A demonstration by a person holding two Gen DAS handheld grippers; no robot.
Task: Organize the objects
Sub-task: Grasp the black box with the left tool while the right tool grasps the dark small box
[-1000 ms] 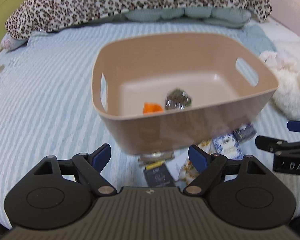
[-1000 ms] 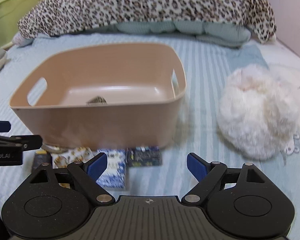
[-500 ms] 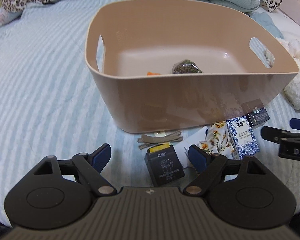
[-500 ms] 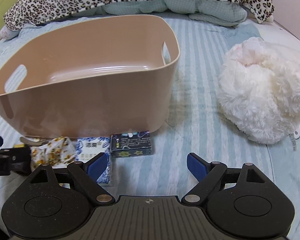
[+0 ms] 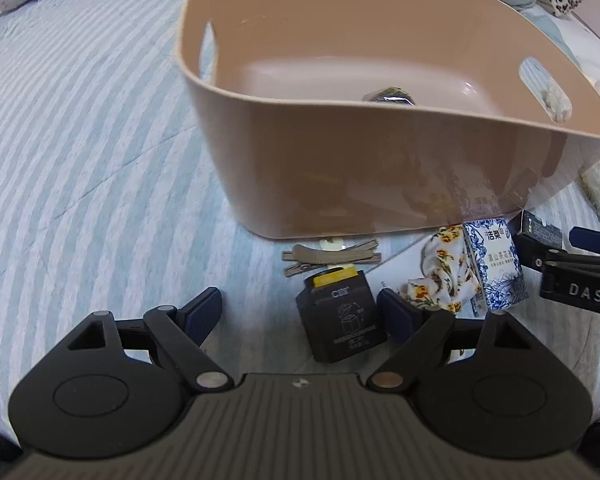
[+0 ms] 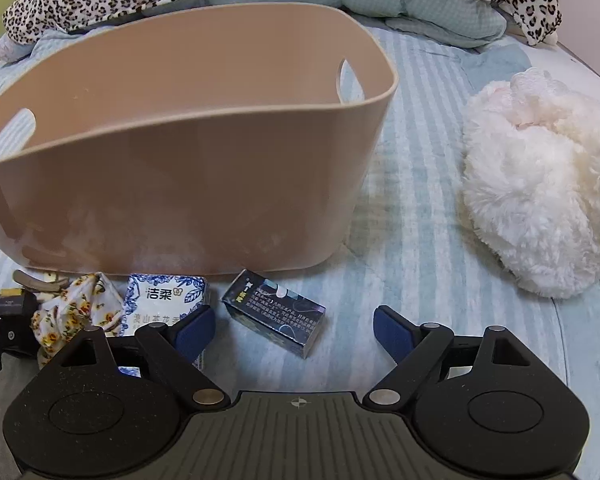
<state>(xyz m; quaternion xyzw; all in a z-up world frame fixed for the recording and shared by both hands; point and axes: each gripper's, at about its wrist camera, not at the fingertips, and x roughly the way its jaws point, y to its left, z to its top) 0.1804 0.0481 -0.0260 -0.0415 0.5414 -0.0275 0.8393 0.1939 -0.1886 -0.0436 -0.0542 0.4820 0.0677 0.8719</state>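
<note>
Both my left gripper (image 5: 300,312) and right gripper (image 6: 294,326) stood open and empty over small packets beside the tan basket (image 5: 380,168) mid-bed, its near wall hiding most contents.

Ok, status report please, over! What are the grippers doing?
Left gripper open above black box. Right gripper open near dark blue box. Bin right behind them. Nothing blocking. Over.
</note>
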